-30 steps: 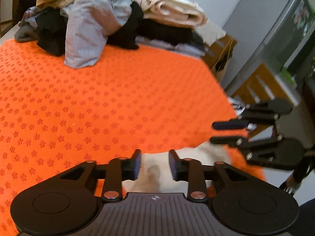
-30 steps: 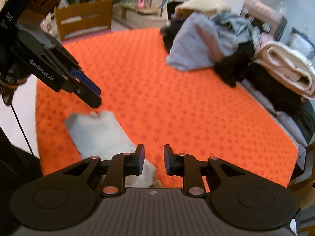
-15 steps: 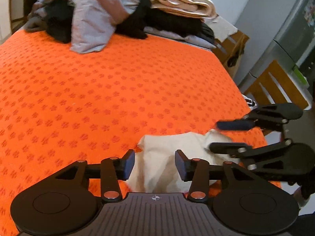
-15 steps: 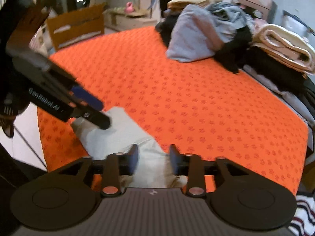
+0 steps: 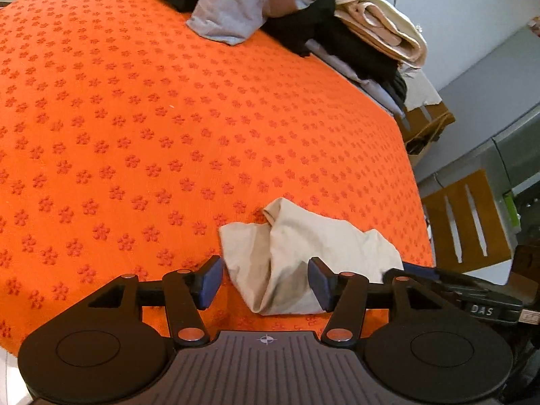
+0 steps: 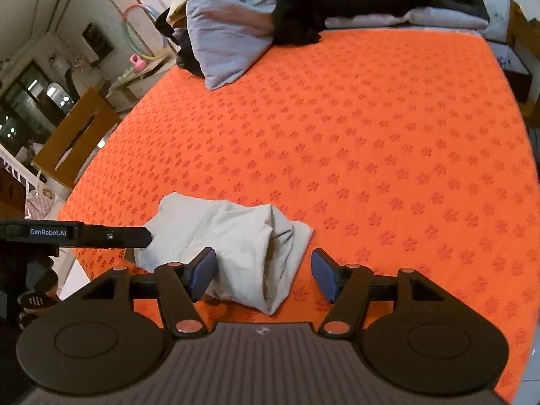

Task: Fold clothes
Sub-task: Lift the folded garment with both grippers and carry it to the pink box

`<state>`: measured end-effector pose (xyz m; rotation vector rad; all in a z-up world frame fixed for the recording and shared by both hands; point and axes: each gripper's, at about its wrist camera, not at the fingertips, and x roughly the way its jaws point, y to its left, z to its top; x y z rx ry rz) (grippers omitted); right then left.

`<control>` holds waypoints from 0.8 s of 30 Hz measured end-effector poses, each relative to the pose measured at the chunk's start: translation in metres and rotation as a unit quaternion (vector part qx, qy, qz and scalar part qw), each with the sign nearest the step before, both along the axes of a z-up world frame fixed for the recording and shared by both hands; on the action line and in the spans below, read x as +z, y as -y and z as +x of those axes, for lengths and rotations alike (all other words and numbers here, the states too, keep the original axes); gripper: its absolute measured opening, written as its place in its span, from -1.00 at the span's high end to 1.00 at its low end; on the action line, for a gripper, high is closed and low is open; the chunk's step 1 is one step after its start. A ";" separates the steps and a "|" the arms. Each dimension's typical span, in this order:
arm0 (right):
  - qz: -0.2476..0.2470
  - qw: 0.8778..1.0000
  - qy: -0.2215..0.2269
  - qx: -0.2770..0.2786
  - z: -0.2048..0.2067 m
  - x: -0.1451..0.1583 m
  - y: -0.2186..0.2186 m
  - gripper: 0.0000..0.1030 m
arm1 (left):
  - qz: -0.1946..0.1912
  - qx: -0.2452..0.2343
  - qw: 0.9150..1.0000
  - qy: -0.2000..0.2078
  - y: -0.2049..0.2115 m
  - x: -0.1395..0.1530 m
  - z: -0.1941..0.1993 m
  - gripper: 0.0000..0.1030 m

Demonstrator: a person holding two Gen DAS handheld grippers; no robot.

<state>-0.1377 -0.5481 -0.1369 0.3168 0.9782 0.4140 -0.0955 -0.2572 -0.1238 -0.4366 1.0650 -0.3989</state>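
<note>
Now both the left gripper (image 5: 265,281) and right gripper (image 6: 263,275) are opening, empty, above the beige cloth (image 5: 303,253).

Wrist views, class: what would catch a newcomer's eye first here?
The bright orange flowered cloth fills both views. A crumpled beige garment lies near its close edge, ahead of both tongs, left and right, their jaws opening. A heap of unfolded clothes sits at the far end.
</note>
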 end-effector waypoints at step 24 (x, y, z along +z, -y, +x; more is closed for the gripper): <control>0.049 0.998 0.006 -0.034 0.012 0.020 -0.016 0.87 | -0.109 0.014 0.994 0.024 -0.008 0.007 0.001 0.77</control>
